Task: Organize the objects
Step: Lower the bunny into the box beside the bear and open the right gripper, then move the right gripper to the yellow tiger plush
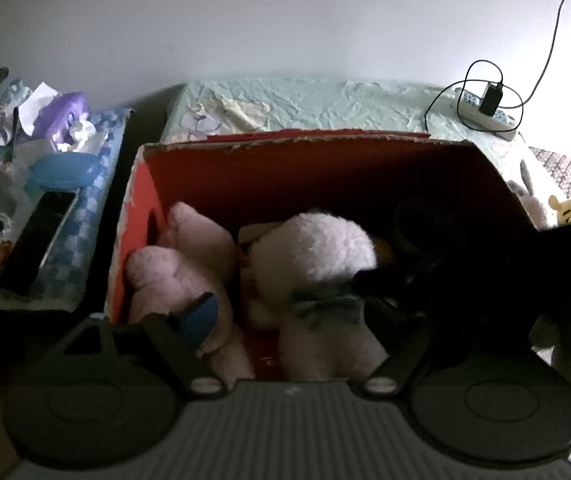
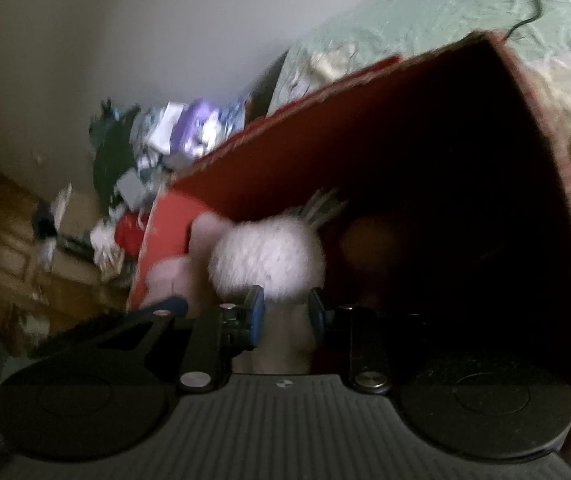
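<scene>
Toys (image 1: 189, 256) already fill my red box (image 1: 285, 140); right gripper (image 2: 284, 312) clamps the white plush (image 2: 269, 256), left gripper (image 1: 285, 312) open, two remain outside.

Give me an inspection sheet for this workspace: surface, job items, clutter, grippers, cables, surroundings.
Surface: bed with a wrinkled pale green sheet; the red cardboard box sits on it.
Job's things: white plush toy and pink plush toy lie inside the box; a yellow plush lies outside, right of it.
Clutter: side table piled with a purple item, tissues, a blue lid and a black phone.
Grippers: left gripper open over the box; right gripper around the white plush, contact unclear.
Cables: power strip with black charger and looped cable on the bed.
Surroundings: plain white wall.
</scene>
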`<state>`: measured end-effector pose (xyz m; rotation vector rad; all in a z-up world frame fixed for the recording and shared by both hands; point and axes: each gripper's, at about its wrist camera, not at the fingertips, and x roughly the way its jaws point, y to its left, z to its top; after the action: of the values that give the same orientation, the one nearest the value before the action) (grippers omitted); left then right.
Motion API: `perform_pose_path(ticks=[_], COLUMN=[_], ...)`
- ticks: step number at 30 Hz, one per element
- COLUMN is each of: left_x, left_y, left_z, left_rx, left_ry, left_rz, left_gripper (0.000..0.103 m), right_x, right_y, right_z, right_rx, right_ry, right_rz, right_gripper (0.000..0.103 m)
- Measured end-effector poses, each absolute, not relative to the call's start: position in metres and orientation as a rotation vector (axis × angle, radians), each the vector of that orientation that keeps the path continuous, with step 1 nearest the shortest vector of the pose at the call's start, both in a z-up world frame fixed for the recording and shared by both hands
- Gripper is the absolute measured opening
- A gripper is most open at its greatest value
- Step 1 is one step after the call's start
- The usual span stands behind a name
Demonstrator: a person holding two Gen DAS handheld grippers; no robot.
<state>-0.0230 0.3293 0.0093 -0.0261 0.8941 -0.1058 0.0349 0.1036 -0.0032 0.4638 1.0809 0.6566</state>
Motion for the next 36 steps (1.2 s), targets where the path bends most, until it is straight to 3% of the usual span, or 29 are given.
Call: perform_pose_path(ticks=[8,25,32,34,36], left_x=[-0.023,-0.038,-0.044,-0.045,-0.045], left_y=[0.331,0.28,0.227,0.212,0.193], left_z=[0.012,0.068,0.071,0.071,0.071], left_rx=[-0.009,0.017,0.059,0.062,0.062], left_ry=[0.893,0.746,0.743,0.753,0.762], left_rz=[-0.082,-0.219,-0.356,-0.4,-0.445], left_gripper=[0.081,0.082,0.084,0.086,0.09], right_x=[0.034,-0.022,-0.053,-0.062,-0.069], right_y=[0.099,0.022,-0.044,-0.065,-0.088], right_z=[-0.009,0.038,0.031,0.027,0.022], right_rx=[0.519,0.506,0.558,0.588,0.617], right_ry=[1.101,0.607,0.53,0.529,0.534], right_rz=[0.689,0.646,0.499,0.444,0.374], right_gripper=[0.023,0.032,0.033,0.04,0.041])
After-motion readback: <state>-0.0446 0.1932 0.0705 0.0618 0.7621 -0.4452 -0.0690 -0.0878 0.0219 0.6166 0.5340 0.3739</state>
